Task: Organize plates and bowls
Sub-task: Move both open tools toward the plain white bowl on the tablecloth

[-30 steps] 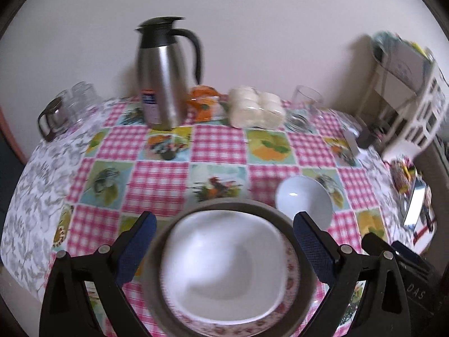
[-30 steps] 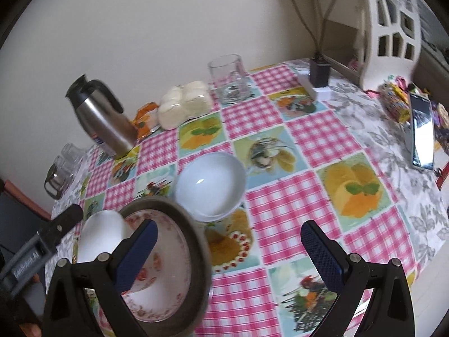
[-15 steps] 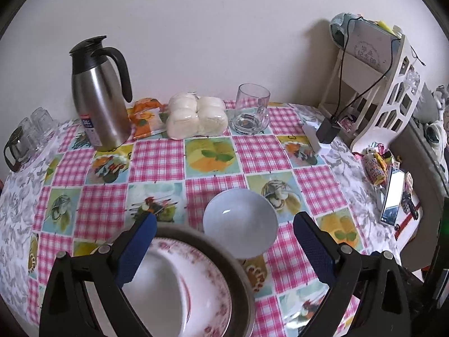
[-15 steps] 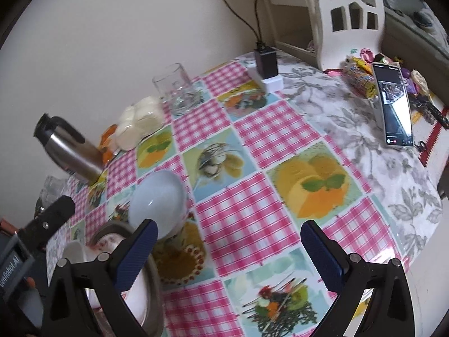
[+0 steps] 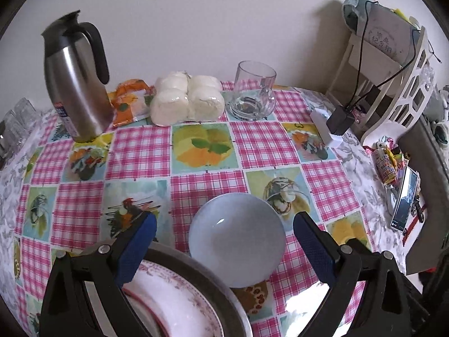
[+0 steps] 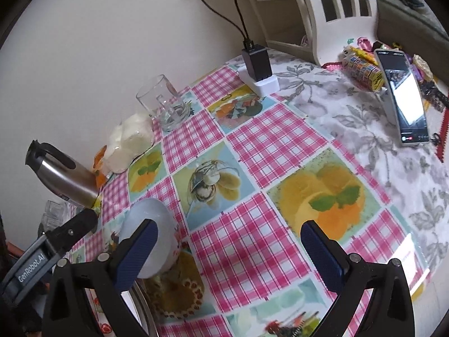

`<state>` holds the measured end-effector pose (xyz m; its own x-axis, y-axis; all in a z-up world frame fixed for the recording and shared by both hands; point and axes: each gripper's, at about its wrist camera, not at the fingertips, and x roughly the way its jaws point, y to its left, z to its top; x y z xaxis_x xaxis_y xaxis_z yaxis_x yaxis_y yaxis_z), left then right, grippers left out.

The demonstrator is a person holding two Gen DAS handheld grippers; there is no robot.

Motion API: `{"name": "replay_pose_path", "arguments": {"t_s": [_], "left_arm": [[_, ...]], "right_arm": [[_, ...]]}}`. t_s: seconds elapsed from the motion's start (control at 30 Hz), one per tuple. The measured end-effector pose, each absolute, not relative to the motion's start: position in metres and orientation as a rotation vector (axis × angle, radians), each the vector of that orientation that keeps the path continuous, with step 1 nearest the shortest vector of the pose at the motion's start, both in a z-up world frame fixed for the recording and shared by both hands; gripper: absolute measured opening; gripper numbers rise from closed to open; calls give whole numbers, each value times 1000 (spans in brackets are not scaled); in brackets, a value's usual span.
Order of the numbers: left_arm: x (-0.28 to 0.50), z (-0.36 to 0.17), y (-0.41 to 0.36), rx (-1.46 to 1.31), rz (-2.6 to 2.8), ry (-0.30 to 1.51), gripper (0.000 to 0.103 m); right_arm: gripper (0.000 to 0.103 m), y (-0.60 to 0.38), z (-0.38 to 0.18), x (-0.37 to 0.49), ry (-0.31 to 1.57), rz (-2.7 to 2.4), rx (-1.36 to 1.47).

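Observation:
A pale blue-white bowl (image 5: 237, 240) sits on the checked tablecloth, straight ahead between the fingers of my open left gripper (image 5: 224, 247). Below it at the left lies a stack: a grey-rimmed plate (image 5: 207, 283) holding a floral-rimmed plate (image 5: 174, 311). In the right wrist view the bowl (image 6: 148, 241) is at the left, partly behind my left fingertip (image 6: 137, 255). My right gripper (image 6: 230, 255) is open and empty over bare tablecloth. The left gripper's body (image 6: 47, 250) shows at the left edge.
At the back stand a steel thermos jug (image 5: 75, 84), an orange packet (image 5: 130, 102), wrapped white buns (image 5: 186, 98) and a glass mug (image 5: 254, 90). A charger on a white block (image 5: 334, 123), a white rack (image 5: 393, 84), a phone (image 6: 404, 92) and sweets (image 6: 362, 67) lie right.
Both views have swung to the right. The plate stack slid from the middle of the left view to its lower left, and the bowl now sits between the left fingers.

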<state>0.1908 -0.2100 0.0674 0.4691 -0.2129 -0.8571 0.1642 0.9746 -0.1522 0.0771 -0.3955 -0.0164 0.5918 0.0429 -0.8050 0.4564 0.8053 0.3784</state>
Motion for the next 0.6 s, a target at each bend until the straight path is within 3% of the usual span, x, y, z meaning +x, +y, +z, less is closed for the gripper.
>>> {"name": "replay_pose_path", "arguments": {"t_s": [0.6], "left_arm": [[216,43,-217,-26,-224,1081,98]], "right_arm": [[103,-379,-48,110,979,-182,626]]}}
